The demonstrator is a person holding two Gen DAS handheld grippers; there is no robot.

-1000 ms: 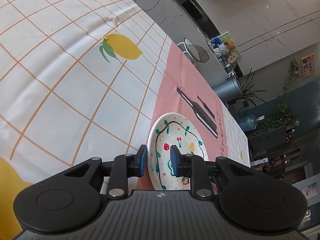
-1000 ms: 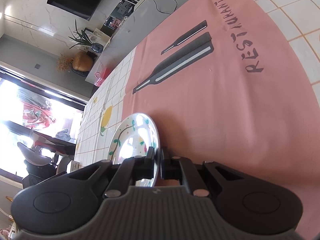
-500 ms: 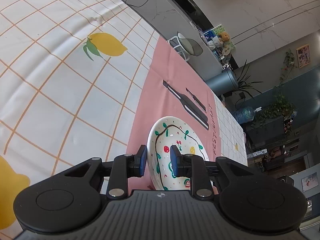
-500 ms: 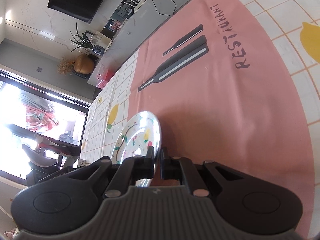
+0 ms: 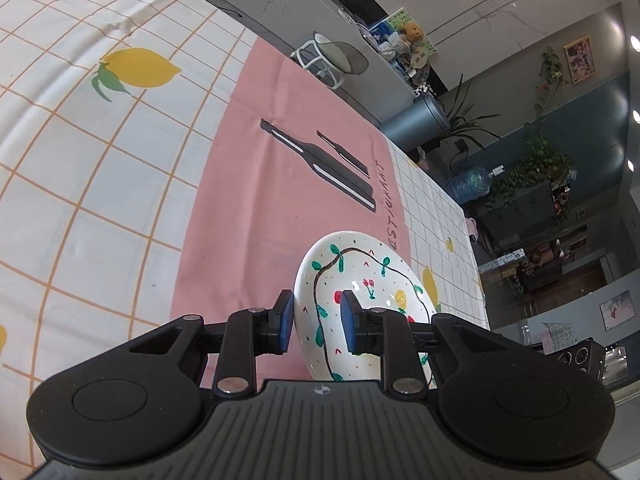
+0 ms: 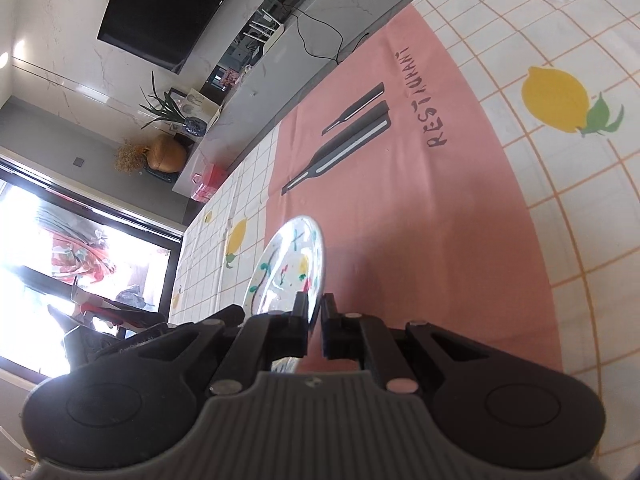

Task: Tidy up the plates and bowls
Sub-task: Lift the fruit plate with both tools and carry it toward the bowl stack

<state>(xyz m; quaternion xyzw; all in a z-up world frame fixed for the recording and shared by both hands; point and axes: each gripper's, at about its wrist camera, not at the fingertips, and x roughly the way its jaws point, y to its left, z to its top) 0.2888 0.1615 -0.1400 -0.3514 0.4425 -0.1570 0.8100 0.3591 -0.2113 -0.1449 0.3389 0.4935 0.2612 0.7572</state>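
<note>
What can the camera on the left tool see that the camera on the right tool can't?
Only the left wrist view shows the teddy bear on a ledge, the blue water jug and the left tool closed on a deep painted bowl. Only the right wrist view shows the big black TV, the bright window and the right tool pinching a thin painted plate by its rim. Both show the pink placemat on the lemon tablecloth.

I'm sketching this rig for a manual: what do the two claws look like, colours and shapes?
The left claw has black linkages, blue pads, silver pivot screws, two round black discs and a ribbed dark body with a small round logo. The right claw matches, its ribbed body looking greyer.
</note>
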